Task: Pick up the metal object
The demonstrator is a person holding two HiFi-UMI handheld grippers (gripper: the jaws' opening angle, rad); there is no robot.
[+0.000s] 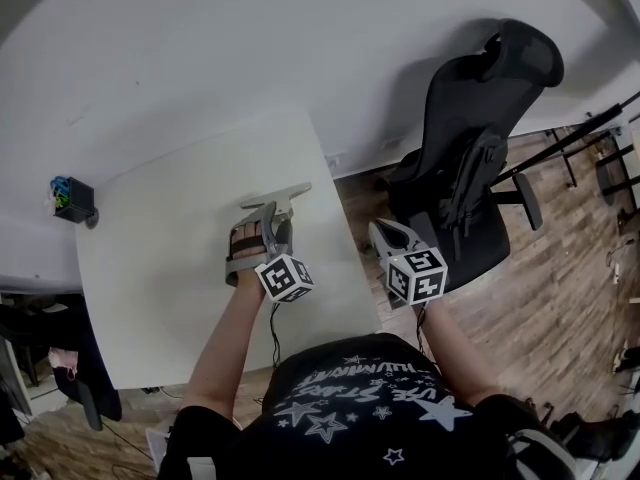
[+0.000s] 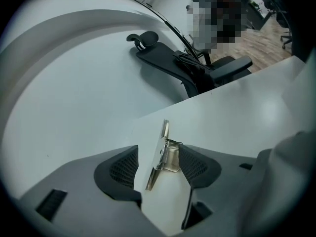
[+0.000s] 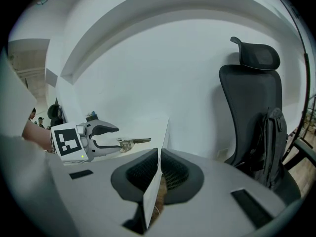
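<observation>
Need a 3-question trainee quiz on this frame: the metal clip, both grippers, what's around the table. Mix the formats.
1. True or false: the shiny metal spring clip lies on the white table, between the open fingers of the left gripper.
2. Which gripper hangs past the table's edge, over the wooden floor? A: left gripper. B: right gripper. C: both.
3. Fill in: the black mesh seat beside the table is an office ____.

Key: 1 true; 2 B; 3 chair.
</observation>
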